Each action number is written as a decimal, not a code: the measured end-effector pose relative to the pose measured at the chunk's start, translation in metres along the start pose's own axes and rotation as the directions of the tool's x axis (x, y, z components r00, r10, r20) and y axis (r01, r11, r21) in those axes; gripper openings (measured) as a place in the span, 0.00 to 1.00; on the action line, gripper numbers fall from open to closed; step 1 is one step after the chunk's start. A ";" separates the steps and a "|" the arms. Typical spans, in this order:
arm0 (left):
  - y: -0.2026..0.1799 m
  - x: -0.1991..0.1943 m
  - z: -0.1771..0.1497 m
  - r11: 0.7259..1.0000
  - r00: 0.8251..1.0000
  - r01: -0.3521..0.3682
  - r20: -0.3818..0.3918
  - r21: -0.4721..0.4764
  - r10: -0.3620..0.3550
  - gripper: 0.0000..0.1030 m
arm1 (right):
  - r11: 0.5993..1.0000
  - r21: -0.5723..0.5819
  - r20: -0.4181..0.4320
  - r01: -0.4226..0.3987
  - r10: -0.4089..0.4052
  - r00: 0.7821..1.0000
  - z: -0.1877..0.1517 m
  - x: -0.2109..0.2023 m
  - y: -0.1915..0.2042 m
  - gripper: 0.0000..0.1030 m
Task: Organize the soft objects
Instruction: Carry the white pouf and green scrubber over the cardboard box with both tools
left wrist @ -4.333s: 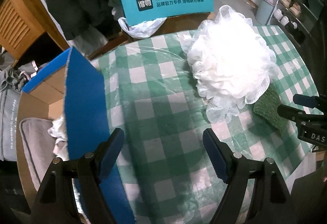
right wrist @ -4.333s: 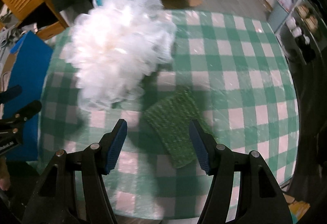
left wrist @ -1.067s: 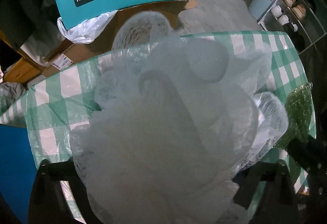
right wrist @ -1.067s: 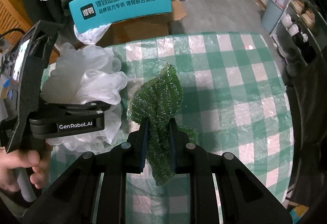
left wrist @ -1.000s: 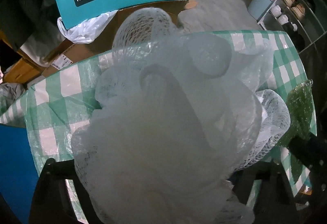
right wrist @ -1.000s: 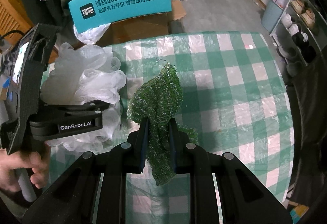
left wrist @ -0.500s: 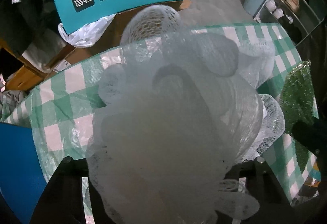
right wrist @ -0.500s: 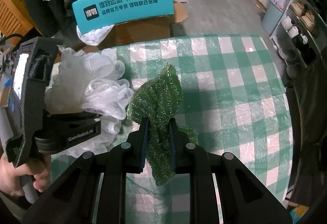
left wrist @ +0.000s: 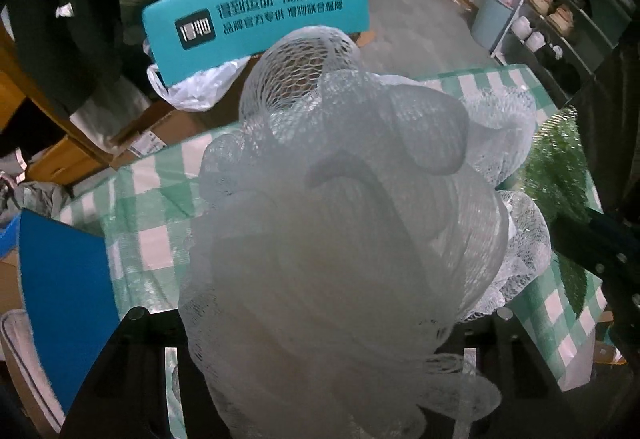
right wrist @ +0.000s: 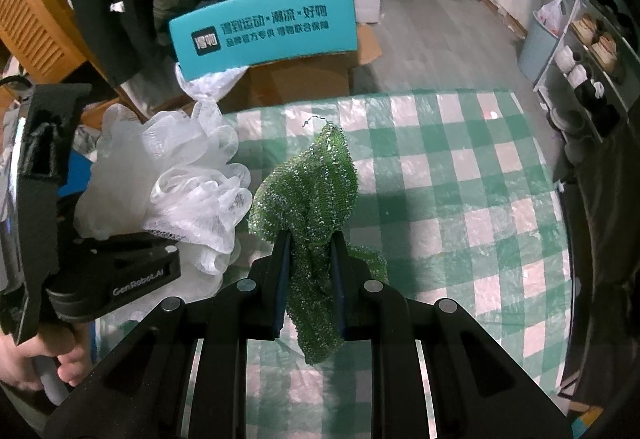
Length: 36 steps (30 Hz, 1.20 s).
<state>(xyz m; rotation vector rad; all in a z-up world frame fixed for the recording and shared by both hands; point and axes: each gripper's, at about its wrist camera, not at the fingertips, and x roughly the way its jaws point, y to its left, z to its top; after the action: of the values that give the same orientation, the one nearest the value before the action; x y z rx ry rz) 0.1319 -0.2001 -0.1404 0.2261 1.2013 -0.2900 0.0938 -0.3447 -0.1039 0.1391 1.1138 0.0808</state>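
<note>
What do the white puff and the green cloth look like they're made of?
White puff: gathered plastic netting, semi-sheer, with open mesh cells showing at the top. Green cloth: knitted scrubbing fabric, likely with metallic thread, since it sparkles all over and droops limply.

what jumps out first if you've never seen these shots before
A big white mesh bath pouf fills the left wrist view, bulging between the closing fingers of the left gripper. Beside it, the right gripper pinches a sparkly green scrubbing cloth over the green checked tablecloth.
</note>
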 end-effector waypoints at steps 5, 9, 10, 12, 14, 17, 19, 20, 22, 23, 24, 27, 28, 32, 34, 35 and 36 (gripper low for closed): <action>0.005 -0.020 -0.006 1.000 1.000 0.005 0.027 0.000 -0.005 0.57 | 1.000 -0.006 0.022 -0.005 0.006 1.000 -0.003 -0.011 0.007 0.16; 0.010 -0.032 -0.013 1.000 0.999 0.003 0.044 -0.007 -0.002 0.57 | 1.000 -0.012 0.035 -0.012 0.012 0.999 -0.007 -0.020 0.014 0.16; 0.011 -0.036 -0.016 1.000 0.999 0.002 0.047 -0.009 -0.002 0.57 | 1.000 -0.015 0.039 -0.013 0.014 0.999 -0.007 -0.022 0.015 0.16; 0.014 -0.043 -0.020 1.000 0.998 -0.001 0.059 -0.009 0.002 0.57 | 1.000 -0.021 0.046 -0.014 0.015 0.999 -0.010 -0.028 0.018 0.16; 0.017 -0.051 -0.024 1.000 0.997 -0.015 0.074 -0.006 0.015 0.57 | 1.000 -0.025 0.052 -0.016 0.017 0.998 -0.012 -0.032 0.021 0.16; 0.023 -0.059 -0.030 1.000 0.996 -0.027 0.084 -0.010 0.028 0.57 | 0.999 -0.035 0.060 -0.018 0.020 0.998 -0.016 -0.039 0.025 0.16; 0.027 -0.064 -0.035 0.999 0.995 -0.031 0.092 -0.018 0.033 0.57 | 0.999 -0.041 0.062 -0.018 0.021 0.998 -0.017 -0.043 0.028 0.16; 0.028 -0.067 -0.038 0.999 0.995 -0.032 0.097 -0.021 0.034 0.57 | 0.999 -0.046 0.067 -0.019 0.022 0.998 -0.018 -0.045 0.030 0.16; 0.031 -0.072 -0.043 0.999 0.994 -0.034 0.105 -0.022 0.036 0.57 | 0.998 -0.053 0.076 -0.018 0.022 0.997 -0.020 -0.049 0.033 0.16; 0.032 -0.075 -0.045 0.999 0.993 -0.036 0.111 -0.021 0.038 0.57 | 0.998 -0.057 0.079 -0.019 0.024 0.997 -0.021 -0.051 0.033 0.16; 0.033 -0.077 -0.048 0.999 0.993 -0.036 0.115 -0.022 0.039 0.57 | 0.998 -0.059 0.080 -0.020 0.025 0.996 -0.022 -0.052 0.034 0.16; 0.035 -0.087 -0.054 0.999 0.991 -0.023 0.128 -0.034 0.027 0.57 | 0.998 -0.065 0.081 -0.024 0.029 0.996 -0.024 -0.054 0.037 0.16; 0.035 -0.090 -0.056 0.999 0.991 -0.021 0.133 -0.031 0.025 0.57 | 0.997 -0.067 0.082 -0.024 0.030 0.996 -0.025 -0.055 0.038 0.16; 0.033 -0.102 -0.061 0.999 0.987 -0.029 0.158 -0.013 0.031 0.57 | 0.996 -0.083 0.088 -0.033 0.041 0.995 -0.027 -0.059 0.045 0.16; 0.035 -0.108 -0.063 0.999 0.985 -0.032 0.171 -0.013 0.034 0.57 | 0.995 -0.089 0.095 -0.036 0.045 0.994 -0.028 -0.063 0.049 0.16; 0.036 -0.111 -0.063 0.999 0.983 -0.040 0.177 -0.012 0.041 0.57 | 0.995 -0.093 0.100 -0.038 0.048 0.994 -0.028 -0.066 0.051 0.16; 0.038 -0.114 -0.065 0.999 0.982 -0.049 0.184 -0.012 0.051 0.57 | 0.994 -0.098 0.106 -0.042 0.052 0.993 -0.028 -0.069 0.054 0.16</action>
<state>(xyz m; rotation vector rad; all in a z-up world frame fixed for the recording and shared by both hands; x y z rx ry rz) 0.0501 -0.1324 -0.0555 0.2182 1.0119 -0.2571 0.0390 -0.2990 -0.0465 0.0829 0.9969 0.1666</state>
